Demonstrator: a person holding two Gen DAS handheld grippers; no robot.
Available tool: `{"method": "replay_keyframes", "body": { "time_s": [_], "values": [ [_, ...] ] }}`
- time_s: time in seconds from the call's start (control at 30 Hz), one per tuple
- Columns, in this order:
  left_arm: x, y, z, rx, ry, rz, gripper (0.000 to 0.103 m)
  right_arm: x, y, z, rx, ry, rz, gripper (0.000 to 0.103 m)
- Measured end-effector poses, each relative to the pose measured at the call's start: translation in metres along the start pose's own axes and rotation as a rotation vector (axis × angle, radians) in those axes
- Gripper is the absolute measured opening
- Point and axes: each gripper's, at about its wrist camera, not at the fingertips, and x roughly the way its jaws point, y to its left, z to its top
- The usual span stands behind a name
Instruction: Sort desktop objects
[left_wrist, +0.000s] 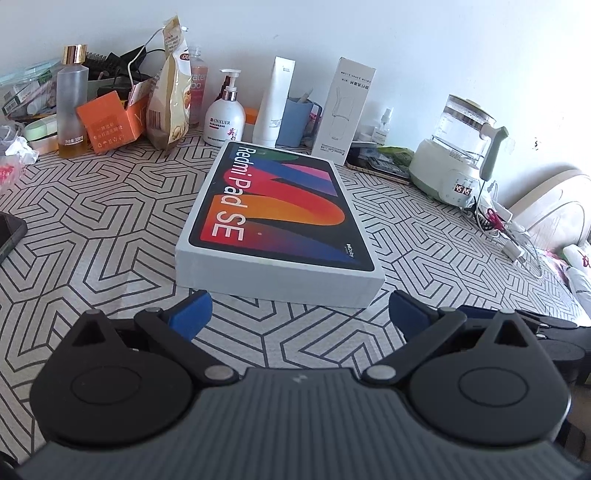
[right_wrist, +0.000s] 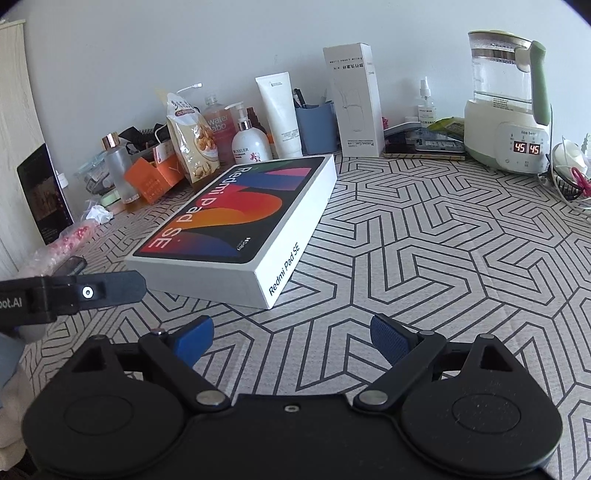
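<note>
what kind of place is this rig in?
Probably a home, a cluttered table against a white wall: white pump lotion bottle, glass electric kettle on a pale green base and colourful tablet box on a geometric-patterned tablecloth.

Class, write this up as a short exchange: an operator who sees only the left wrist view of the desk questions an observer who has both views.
Operator: Is anything printed on the right-hand side of the tablet box? I see only its lid and its blank near end.
Observer: Yes. "Redmi Pad SE" runs along that long side.
Operator: The right gripper is just a dark edge in my frame. Is it holding anything?
Observer: No. It is open, short of the box, with only the patterned tablecloth between its fingers.
</note>
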Motion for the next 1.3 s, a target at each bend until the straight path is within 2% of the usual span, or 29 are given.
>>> {"method": "replay_keyframes", "body": {
  "time_s": [0.1, 0.27, 0.43, 0.53, 0.7, 0.83, 0.93, 1.1, 1.3],
  "values": [
    [0.003, -0.004, -0.002, 0.013, 0.006, 0.014, 0.103, 0.001, 0.001, -0.001, -0.002, 0.006, 0.007, 0.095],
    [0.002, -0.006, -0.006, 0.044, -0.026, 0.054, 0.103, 0.002, 0.005, -0.003, -0.020, 0.010, 0.007, 0.095],
    [0.003, -0.004, -0.008, 0.008, 0.004, -0.009, 0.103, 0.007, 0.006, -0.004, -0.029, 0.023, -0.017, 0.095],
    [0.007, -0.005, -0.009, 0.006, 0.013, 0.036, 0.103, 0.008, 0.005, -0.004, -0.026, 0.028, -0.012, 0.095],
    [0.008, -0.006, -0.011, 0.003, 0.016, 0.015, 0.103, 0.009, 0.007, -0.005, -0.036, 0.030, -0.030, 0.095],
    [0.008, -0.010, -0.016, 0.033, -0.002, 0.033, 0.103, 0.010, 0.012, -0.008, -0.062, 0.033, -0.042, 0.095],
    [0.009, -0.009, -0.018, 0.018, -0.005, 0.013, 0.103, 0.010, 0.014, -0.009, -0.072, 0.038, -0.035, 0.095],
    [0.008, -0.001, -0.019, -0.074, -0.025, -0.068, 0.103, 0.002, 0.018, -0.008, -0.092, 0.004, -0.049, 0.095],
    [0.008, 0.000, -0.021, -0.086, -0.049, -0.044, 0.103, -0.001, 0.017, -0.006, -0.087, -0.010, -0.051, 0.095]
  ]
}}
